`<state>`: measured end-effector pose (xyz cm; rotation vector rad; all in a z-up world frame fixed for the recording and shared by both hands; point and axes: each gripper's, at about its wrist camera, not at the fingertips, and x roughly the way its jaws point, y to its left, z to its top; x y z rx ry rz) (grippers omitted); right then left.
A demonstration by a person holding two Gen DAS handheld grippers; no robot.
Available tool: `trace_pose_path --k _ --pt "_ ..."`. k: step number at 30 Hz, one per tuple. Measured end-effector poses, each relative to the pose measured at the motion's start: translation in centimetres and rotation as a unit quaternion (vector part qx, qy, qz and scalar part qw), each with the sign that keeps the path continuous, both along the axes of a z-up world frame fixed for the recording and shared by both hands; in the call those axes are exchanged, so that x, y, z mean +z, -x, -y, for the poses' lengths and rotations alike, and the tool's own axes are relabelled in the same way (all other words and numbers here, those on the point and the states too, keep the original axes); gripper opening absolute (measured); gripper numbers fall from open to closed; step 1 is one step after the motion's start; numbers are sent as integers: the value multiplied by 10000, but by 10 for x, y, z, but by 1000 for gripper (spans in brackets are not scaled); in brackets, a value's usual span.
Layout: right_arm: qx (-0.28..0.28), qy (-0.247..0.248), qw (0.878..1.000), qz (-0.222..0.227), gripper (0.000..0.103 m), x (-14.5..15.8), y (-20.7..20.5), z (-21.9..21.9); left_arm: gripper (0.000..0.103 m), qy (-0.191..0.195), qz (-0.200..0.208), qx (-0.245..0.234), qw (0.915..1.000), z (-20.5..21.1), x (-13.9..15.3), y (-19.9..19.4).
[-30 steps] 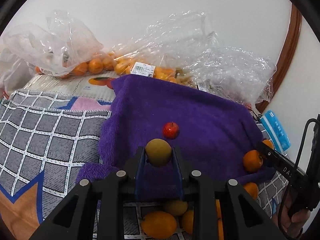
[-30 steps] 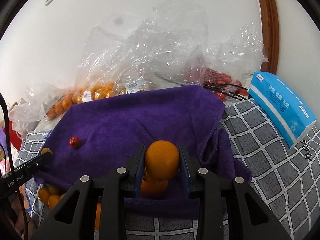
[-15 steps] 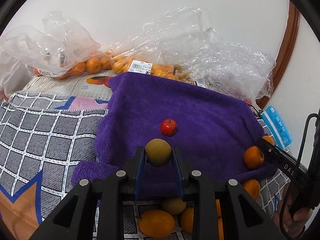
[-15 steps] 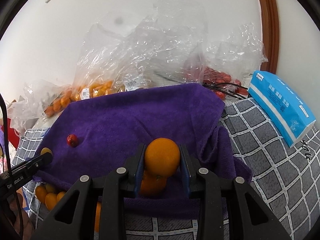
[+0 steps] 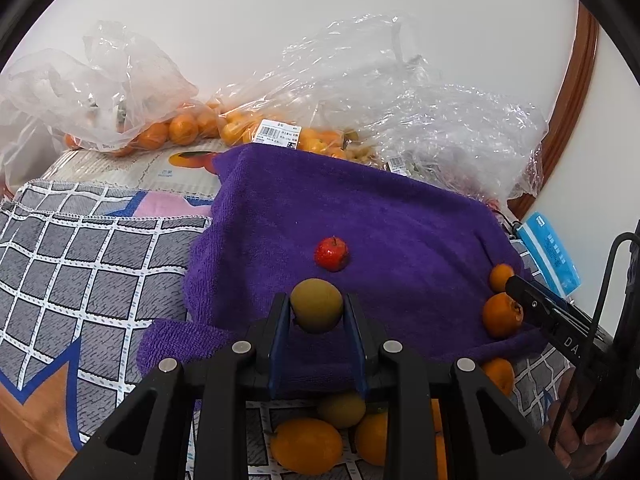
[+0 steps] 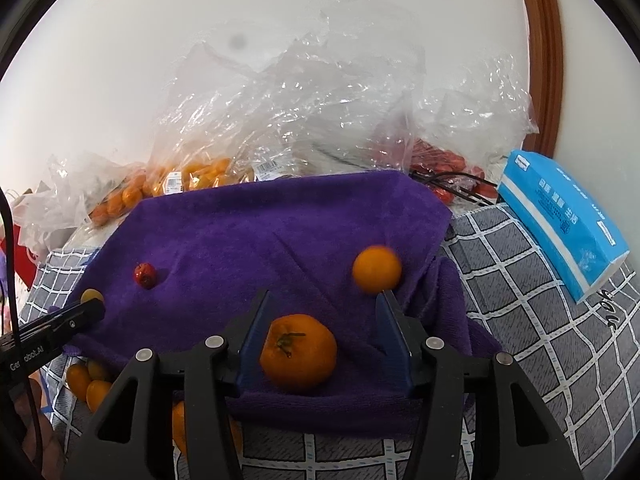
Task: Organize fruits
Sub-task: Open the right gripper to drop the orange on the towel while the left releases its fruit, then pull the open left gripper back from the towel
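Fruits are split between towel, bags and bare cloth. Your left gripper point(image 5: 316, 312) is clenched on a round yellow-green fruit point(image 5: 316, 306), held over the near edge of the purple terry towel point(image 5: 380, 224). Your right gripper point(image 6: 324, 320) has its jaws spread wide, gripping nothing; a stemmed orange tangerine point(image 6: 298, 354) sits on the towel between the fingers, closer to the left one. A smooth round orange point(image 6: 377, 268) looks blurred, just above the right fingertip; can't tell if it touches the towel.

A small red apple-like fruit point(image 5: 331, 254) lies mid-towel, just beyond the held fruit.

Containers: a crumpled clear plastic bag at far left point(image 5: 108, 92) holds small oranges. A clear bag with a barcode label point(image 5: 304, 116) holds more orange fruit, right behind the towel's back edge. A clear bag on the right point(image 6: 460, 136) holds small red fruits point(image 6: 440, 162).

A loose pile of orange and yellow fruits point(image 5: 320, 436) sits on the grey checked tablecloth point(image 5: 80, 264) under your left gripper, off the towel's front edge. A blue tissue pack point(image 6: 560, 224) lies on the cloth right of the towel.
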<state>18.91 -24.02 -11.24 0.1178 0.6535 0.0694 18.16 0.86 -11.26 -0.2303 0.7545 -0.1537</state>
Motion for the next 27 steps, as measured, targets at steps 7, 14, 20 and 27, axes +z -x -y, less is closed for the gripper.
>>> trace_pose_path --k 7,14,20,27 --pt "-54 58 9999 108 57 3 4 -2 34 78 145 -8 9999 0 5 5" --pt "-21 87 9997 235 57 7 9 -6 36 86 174 46 9998 0 8 7" --pt "-30 181 9990 420 57 12 17 -11 40 104 192 72 9997 0 9 8" --pt "-89 -1 9991 415 62 13 16 -7 40 182 153 174 9996 -6 8 7"
